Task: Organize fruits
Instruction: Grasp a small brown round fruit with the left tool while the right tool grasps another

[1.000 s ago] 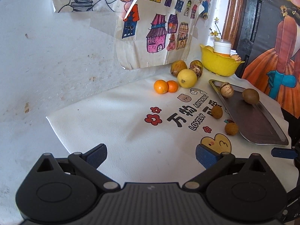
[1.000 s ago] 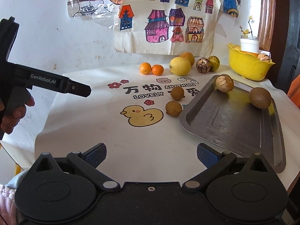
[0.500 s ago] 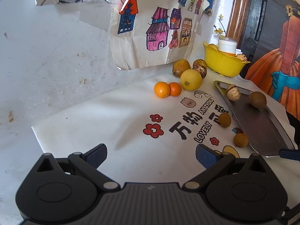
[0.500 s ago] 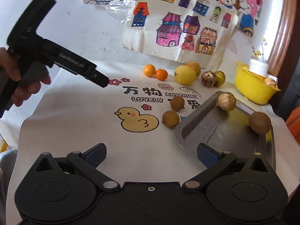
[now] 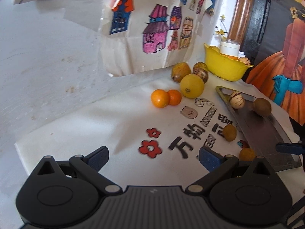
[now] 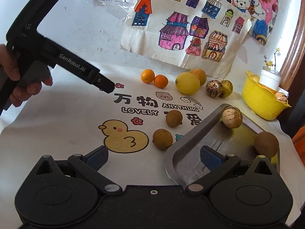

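Note:
A grey metal tray (image 6: 219, 150) lies on the right of a white printed cloth (image 6: 57, 126) and holds a striped pale fruit (image 6: 232, 117) and a brown kiwi (image 6: 266, 144). Two small brown fruits (image 6: 163, 139) (image 6: 174, 118) lie on the cloth left of the tray. Two oranges (image 6: 147, 76) (image 6: 161, 81), a yellow lemon (image 6: 187, 83) and several other fruits (image 6: 213, 88) sit near the wall. My left gripper (image 5: 153, 157) is open and empty above the cloth's left part; it also shows in the right wrist view (image 6: 106, 85). My right gripper (image 6: 154, 157) is open and empty, low over the tray's near corner.
A yellow bowl (image 6: 261, 99) holding a white cup (image 6: 270, 77) and fruit stands at the back right. Drawings of houses (image 6: 183, 30) hang on the white wall behind. The cloth's left edge (image 5: 21, 152) ends on a bare white tabletop.
My left gripper has moved forward over the cloth toward the oranges. My right gripper has moved forward and left, closer to the two small brown fruits and the tray's corner. Both stay open.

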A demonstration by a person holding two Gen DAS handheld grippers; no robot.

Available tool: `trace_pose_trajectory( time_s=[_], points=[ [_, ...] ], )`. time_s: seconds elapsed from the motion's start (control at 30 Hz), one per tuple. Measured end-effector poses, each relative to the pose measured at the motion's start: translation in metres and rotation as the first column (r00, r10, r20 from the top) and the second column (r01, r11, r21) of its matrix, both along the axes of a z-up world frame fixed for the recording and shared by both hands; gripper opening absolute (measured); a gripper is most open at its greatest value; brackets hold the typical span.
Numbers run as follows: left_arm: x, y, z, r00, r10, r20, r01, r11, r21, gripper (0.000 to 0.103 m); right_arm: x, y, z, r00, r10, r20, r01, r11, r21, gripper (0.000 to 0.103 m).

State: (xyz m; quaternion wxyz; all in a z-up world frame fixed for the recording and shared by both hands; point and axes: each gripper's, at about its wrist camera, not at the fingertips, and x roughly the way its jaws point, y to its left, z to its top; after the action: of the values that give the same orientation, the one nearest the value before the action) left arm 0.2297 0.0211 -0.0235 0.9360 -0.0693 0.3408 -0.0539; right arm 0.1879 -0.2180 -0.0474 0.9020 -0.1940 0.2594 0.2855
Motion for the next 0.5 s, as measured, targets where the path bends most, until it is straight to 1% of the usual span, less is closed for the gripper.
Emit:
trace_pose_trajectory(
  time_s=[0.13,0.4,0.5],
  points=[
    [0.014,-0.008,-0.001,0.999,-0.044,-0.010,0.043,0.998,-0.039,0.103,0.005,0.001,-0.005,1.000,0.003,0.018,-0.002,1.000,-0.024,0.092],
    [0.043,-0.033,-0.004,0.992,-0.120,-0.025,0.115,0.984,-0.138,0.103,0.010,0.003,-0.006,0.998,0.022,0.052,-0.020,0.999,-0.035,0.079],
    [0.051,-0.043,-0.005,0.989,-0.144,-0.026,0.139,0.978,-0.153,0.103,0.011,0.003,-0.006,0.998,0.030,0.053,-0.028,0.999,-0.028,0.073]
  ],
)
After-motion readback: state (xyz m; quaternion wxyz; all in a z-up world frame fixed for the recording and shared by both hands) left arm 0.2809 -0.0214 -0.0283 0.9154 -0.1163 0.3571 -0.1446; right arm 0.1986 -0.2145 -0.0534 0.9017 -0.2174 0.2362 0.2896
